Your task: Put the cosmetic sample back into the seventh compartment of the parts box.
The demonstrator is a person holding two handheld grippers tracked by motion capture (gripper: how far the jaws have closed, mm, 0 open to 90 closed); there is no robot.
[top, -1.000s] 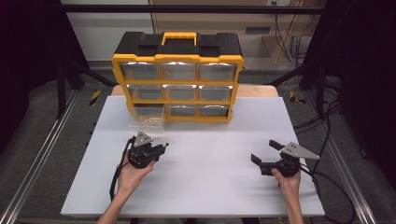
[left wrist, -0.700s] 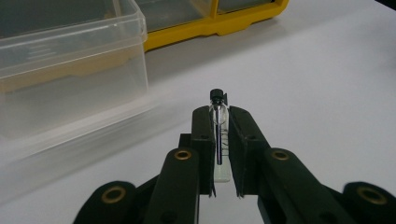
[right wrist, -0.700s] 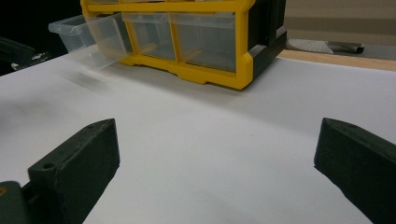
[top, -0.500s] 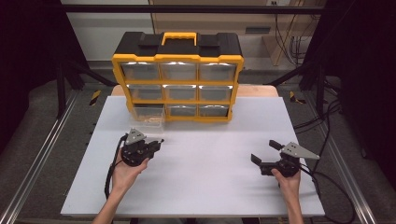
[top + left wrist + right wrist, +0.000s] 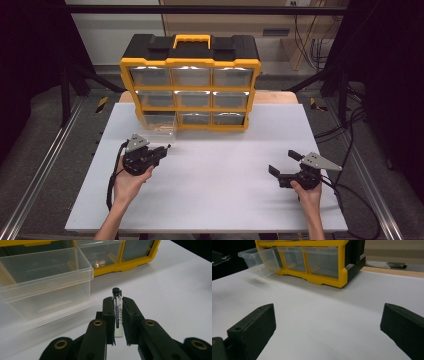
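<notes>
Upright between the pinching left tongs (image 5: 117, 315), a small glass vial (image 5: 117, 312); right tongs (image 5: 327, 332) spread.

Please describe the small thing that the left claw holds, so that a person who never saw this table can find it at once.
Start at the yellow drawer cabinet at the table's far edge; its bottom-left clear drawer is pulled out. Just in front of that drawer, the left claw is shut on a small glass vial. It is slim, transparent and black-capped, unlike the wide boxy drawers.
</notes>
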